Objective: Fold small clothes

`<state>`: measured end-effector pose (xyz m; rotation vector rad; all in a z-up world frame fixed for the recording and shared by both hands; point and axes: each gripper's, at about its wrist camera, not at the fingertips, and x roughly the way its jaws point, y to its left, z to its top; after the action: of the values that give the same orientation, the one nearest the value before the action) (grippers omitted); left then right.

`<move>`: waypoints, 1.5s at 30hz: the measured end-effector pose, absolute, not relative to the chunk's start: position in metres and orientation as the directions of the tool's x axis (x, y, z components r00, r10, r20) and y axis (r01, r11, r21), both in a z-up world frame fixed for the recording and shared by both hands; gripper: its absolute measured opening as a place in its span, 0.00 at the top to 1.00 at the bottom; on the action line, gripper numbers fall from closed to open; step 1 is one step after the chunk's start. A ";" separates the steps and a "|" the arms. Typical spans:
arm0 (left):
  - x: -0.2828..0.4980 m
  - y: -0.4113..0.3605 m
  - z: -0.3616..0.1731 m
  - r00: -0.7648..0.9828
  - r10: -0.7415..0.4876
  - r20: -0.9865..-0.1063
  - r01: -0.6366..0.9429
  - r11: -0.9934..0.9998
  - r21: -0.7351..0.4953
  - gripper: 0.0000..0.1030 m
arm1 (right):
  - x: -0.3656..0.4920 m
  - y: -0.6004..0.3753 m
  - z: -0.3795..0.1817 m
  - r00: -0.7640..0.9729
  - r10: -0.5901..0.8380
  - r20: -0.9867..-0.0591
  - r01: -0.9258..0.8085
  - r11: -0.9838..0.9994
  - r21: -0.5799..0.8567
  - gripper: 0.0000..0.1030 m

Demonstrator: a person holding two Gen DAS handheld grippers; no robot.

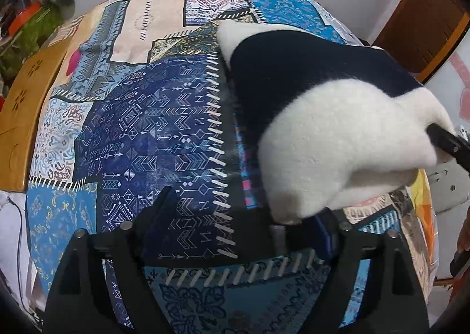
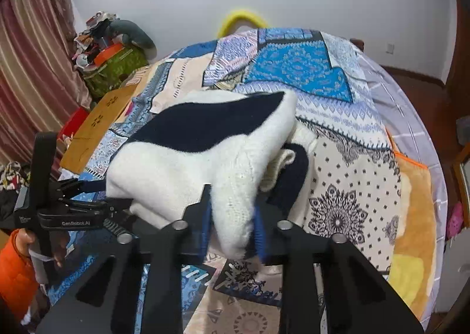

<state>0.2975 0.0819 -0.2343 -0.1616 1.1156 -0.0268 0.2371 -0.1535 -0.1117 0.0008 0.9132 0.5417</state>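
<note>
We pinch the white-and-navy sweater (image 2: 205, 158) with our right hand-held gripper (image 2: 232, 225), lifting it above the patchwork bedspread (image 2: 337, 158). Our left hand-held gripper (image 1: 235, 216) stands wide apart, its right finger against the sweater's edge, gripping nothing.

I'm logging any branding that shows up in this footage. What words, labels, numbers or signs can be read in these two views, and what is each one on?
"GenRobot.AI": white lettering on the black body of the left gripper, seen in the right wrist view.
A small white mark at the far left of that same body: too small to read.
The patchwork bedspread carries only arrows and patterns, no words.
The white and navy garment shows no label.
</note>
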 end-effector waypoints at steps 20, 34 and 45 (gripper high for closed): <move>0.293 0.082 -0.239 0.447 -0.094 -0.889 -0.052 0.990 -0.131 0.15 | 0.225 -0.178 -0.122 0.486 0.443 -0.753 -0.424 0.873 0.240 0.87; 0.279 0.082 -0.226 0.446 -0.057 -0.893 -0.036 0.996 -0.082 0.16 | 0.216 -0.194 -0.118 0.492 0.434 -0.754 -0.406 0.881 0.242 0.79; 0.263 0.082 -0.178 0.549 -0.028 -0.835 -0.010 0.999 -0.040 0.16 | 0.215 -0.203 -0.096 0.549 0.408 -0.730 -0.401 0.894 0.199 0.63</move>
<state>0.2626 0.0816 -0.1777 -0.0419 0.9897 -0.0111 0.2152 -0.2027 -0.0956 0.0088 0.8662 0.4790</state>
